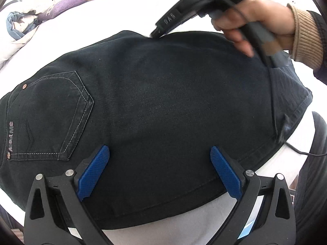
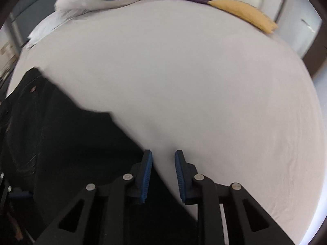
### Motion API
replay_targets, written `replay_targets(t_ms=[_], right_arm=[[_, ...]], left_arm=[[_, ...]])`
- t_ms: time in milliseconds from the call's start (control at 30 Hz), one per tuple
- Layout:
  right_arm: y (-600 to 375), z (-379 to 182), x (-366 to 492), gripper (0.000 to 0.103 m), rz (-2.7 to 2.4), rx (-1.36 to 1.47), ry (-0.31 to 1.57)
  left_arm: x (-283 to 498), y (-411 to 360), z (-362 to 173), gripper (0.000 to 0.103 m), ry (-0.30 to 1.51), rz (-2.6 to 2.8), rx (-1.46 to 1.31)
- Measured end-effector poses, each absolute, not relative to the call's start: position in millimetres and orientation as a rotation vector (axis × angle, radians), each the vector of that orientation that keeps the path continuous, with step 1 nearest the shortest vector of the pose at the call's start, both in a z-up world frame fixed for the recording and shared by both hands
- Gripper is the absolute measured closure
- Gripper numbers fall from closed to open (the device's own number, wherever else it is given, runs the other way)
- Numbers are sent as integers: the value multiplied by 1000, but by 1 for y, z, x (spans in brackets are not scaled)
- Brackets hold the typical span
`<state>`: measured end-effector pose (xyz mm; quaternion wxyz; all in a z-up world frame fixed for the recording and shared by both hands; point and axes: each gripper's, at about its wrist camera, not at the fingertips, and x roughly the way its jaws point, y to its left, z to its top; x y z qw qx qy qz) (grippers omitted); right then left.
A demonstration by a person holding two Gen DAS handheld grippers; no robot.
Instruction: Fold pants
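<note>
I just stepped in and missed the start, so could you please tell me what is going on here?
A person is folding a pair of black denim pants on a bed with a white sheet, holding a gripper in each hand. The left gripper hovers wide open over the folded pants, beside the stitched back pocket. The right gripper, jaws a little apart and empty, sits at the far edge of the pants. Purple and yellow cloths lie farther back.
</note>
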<state>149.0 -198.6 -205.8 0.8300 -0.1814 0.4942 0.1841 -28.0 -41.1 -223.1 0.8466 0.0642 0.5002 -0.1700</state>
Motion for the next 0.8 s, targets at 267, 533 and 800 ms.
replay_targets(t_ms=[267, 533, 800], right_arm=[[-215, -149, 115, 82, 651, 32, 983], [-200, -228, 108, 103, 724, 179, 1185], [-345, -170, 68, 97, 357, 389, 997]], left_arm=[[-41, -38, -226, 1, 1033, -332, 120], [-56, -32, -230, 1, 1032, -333, 124], [-61, -18, -230, 2, 1026, -333, 117]])
